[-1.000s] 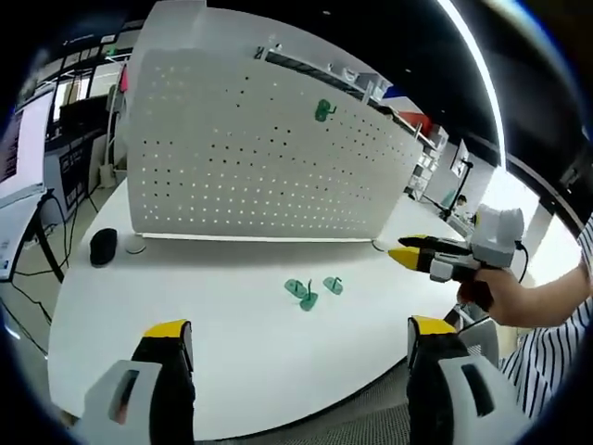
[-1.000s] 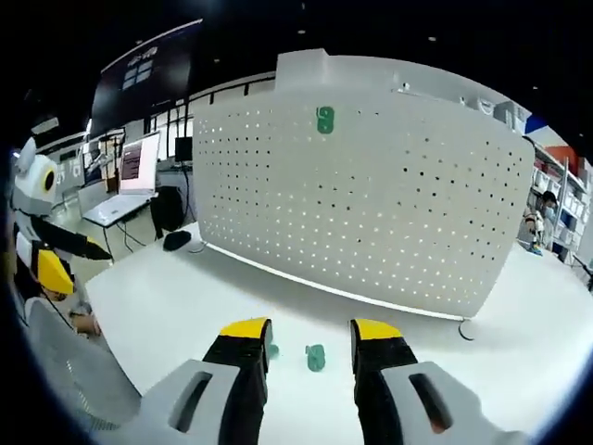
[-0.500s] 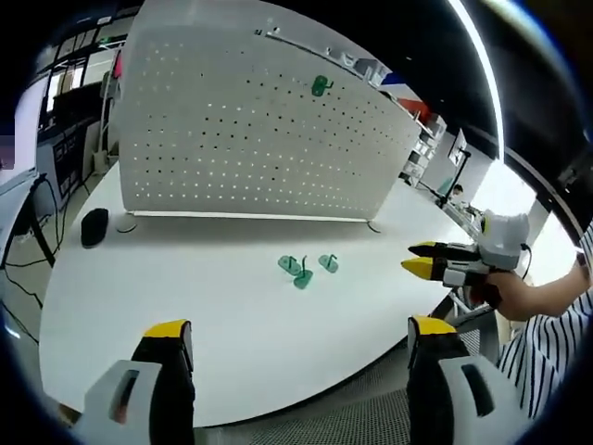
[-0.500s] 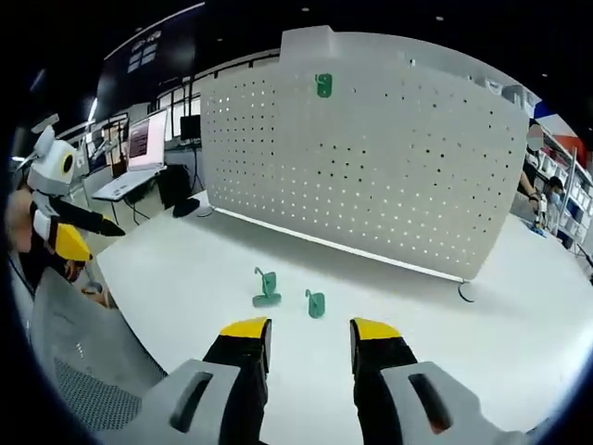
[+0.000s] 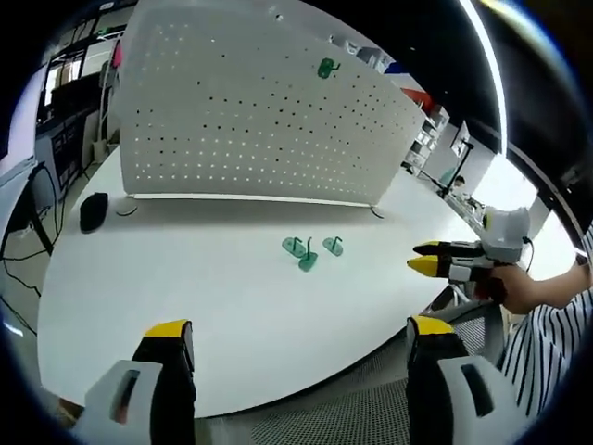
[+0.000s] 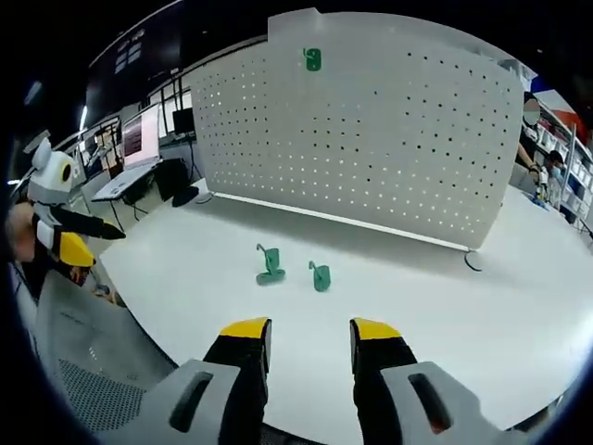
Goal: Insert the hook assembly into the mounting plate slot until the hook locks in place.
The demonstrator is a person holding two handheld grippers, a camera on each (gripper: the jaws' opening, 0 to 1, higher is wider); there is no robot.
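Observation:
A white perforated mounting plate (image 5: 250,120) stands upright on the round white table (image 5: 185,306); one green hook (image 5: 325,68) hangs high on it. In the right gripper view this hook (image 6: 312,59) sits near the plate's (image 6: 389,148) top edge. Three loose green hook assemblies (image 5: 308,255) lie together mid-table; in the right gripper view two of them (image 6: 271,266) (image 6: 321,276) stand apart. My left gripper (image 5: 298,334) is open wide, over the near table edge. My right gripper (image 6: 310,329) is open with a narrower gap, nothing between the jaws, short of the hooks.
A black mouse (image 5: 93,209) lies on the table left of the plate. The right gripper (image 5: 428,259), held by a hand with a striped sleeve, hovers off the table's right edge. The left gripper (image 6: 74,241) shows at the far left. Desks and a screen (image 6: 139,139) stand behind.
Both views have drawn back from the plate, so more table and its near edge show. The hooks on the table have stayed put. Both grippers' jaw gaps are unchanged.

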